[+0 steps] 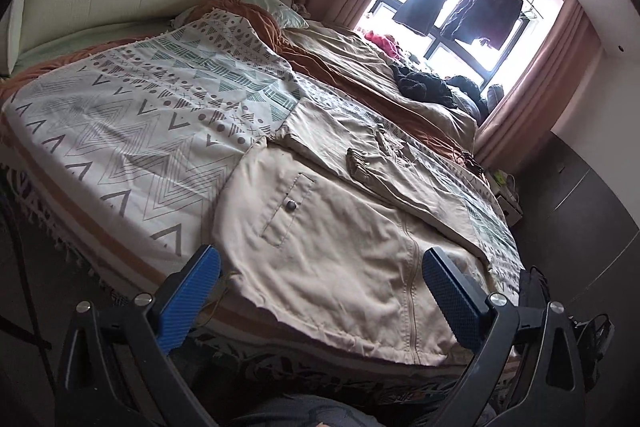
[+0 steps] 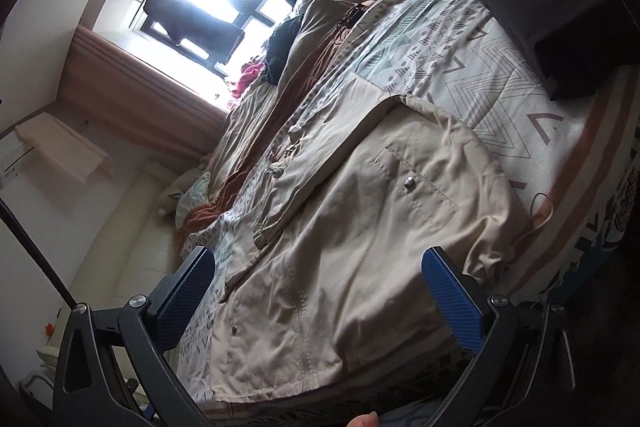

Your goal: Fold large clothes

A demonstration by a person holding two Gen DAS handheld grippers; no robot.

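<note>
Across the bed (image 1: pixel 120 131), near its foot edge, the beige jacket (image 1: pixel 328 247) lies spread flat, hem overhanging. Left tool (image 1: pixel 320 291) and right tool (image 2: pixel 318 291) both gape wide, empty. Risk: grabbing only the top layer, dragging it crooked.

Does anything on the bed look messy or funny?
Yes. The beige jacket is only half folded: one sleeve lies crumpled across it, and its hem hangs over the bed's edge. Dark clothes sit heaped near the window.
</note>
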